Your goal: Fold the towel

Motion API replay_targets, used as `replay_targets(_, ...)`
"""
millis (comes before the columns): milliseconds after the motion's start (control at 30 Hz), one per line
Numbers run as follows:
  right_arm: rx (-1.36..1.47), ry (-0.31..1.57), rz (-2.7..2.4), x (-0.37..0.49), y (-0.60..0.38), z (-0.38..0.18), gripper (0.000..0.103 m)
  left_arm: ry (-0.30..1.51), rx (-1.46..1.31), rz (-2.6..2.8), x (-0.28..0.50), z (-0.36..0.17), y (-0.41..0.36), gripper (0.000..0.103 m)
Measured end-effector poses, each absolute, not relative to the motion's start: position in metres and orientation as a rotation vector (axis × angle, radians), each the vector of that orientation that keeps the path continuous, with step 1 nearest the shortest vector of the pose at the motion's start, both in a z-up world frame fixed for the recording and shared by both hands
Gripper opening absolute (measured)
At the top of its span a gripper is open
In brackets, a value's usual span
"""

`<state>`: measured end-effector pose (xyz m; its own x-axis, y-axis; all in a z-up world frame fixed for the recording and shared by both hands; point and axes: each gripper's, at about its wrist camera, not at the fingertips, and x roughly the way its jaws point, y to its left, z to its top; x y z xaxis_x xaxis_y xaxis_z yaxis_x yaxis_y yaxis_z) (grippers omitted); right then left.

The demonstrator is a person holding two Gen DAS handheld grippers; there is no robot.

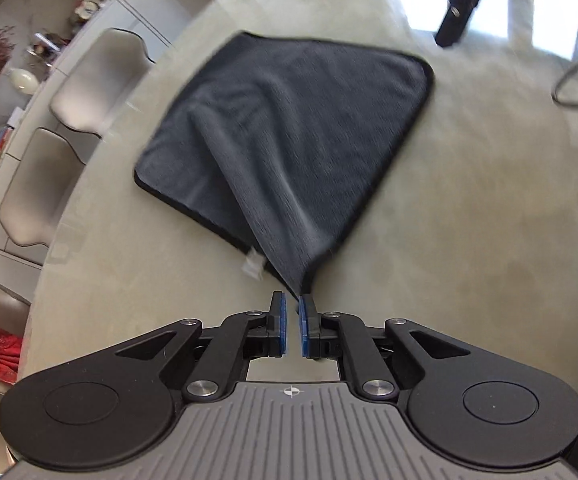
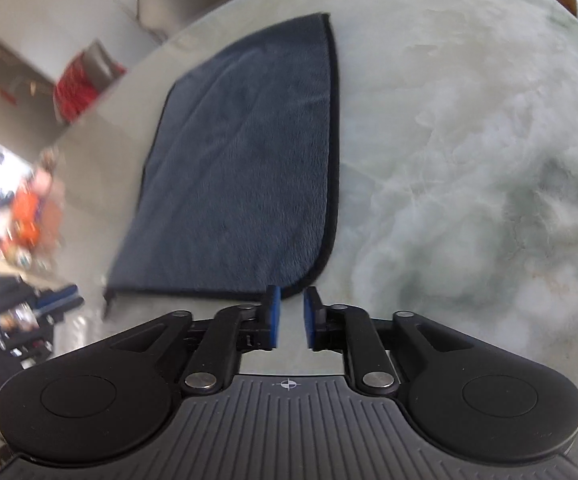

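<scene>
A dark grey towel (image 1: 289, 120) with a black hem lies folded on the pale marble table (image 1: 469, 220). One corner rises off the table in a taut ridge to the tips of my left gripper (image 1: 294, 300), whose blue pads stand almost together and pinch it. A white label (image 1: 253, 266) sticks out beside that corner. In the right wrist view the towel (image 2: 249, 160) lies flat, its near right corner just beyond my right gripper (image 2: 291, 296). That gripper's jaws stand apart with nothing between them. The right gripper's black body (image 1: 465, 0) also shows at the left wrist view's top right.
Grey chairs (image 1: 97, 80) stand along the table's left edge, with a white cabinet (image 1: 17, 60) of small items behind. A black cable (image 1: 577, 80) loops on the table at the right. Bare marble (image 2: 469, 200) spreads right of the towel.
</scene>
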<state>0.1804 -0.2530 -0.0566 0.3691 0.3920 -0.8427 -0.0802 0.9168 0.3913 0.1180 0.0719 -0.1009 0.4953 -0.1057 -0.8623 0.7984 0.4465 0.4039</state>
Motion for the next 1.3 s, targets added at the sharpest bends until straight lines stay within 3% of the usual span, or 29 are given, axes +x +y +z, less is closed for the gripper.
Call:
replay_targets(133,0.181,1.122,0.354,0.189,-0.236,-0.050,0.050,0.861,0.792,-0.626,0.147,-0.091,0.081,0.008)
replay_targets(300,0.072,1.069,0.421,0.217,-0.205,-0.051,0.050,0.833,0.530,-0.604,0.216,-0.087,0.077,0.011)
replay_targets(500,-0.129,1.064,0.438,0.230,-0.172,-0.067,0.049,0.850,0.427,-0.598,0.272,-0.094,0.071,0.018)
replay_targets(767,-0.159,1.090,0.443,0.224,-0.173,-0.074,0.050,0.946,0.340,-0.642,0.318,-0.125,0.066,0.023)
replay_targets(1167,-0.238,1.136,0.449,0.212,-0.182,-0.076,0.050,1.030,0.504,-0.619,0.323,-0.141,0.072,0.028)
replay_targets(1200,-0.234,1.141,0.450,0.213,-0.183,-0.076,0.050,1.018,0.545,-0.591,0.325,-0.141,0.072,0.040)
replay_targets(1300,-0.227,1.143,0.450,0.215,-0.185,-0.075,0.050,0.993,0.622,-0.550,0.332,-0.144,0.074,0.043)
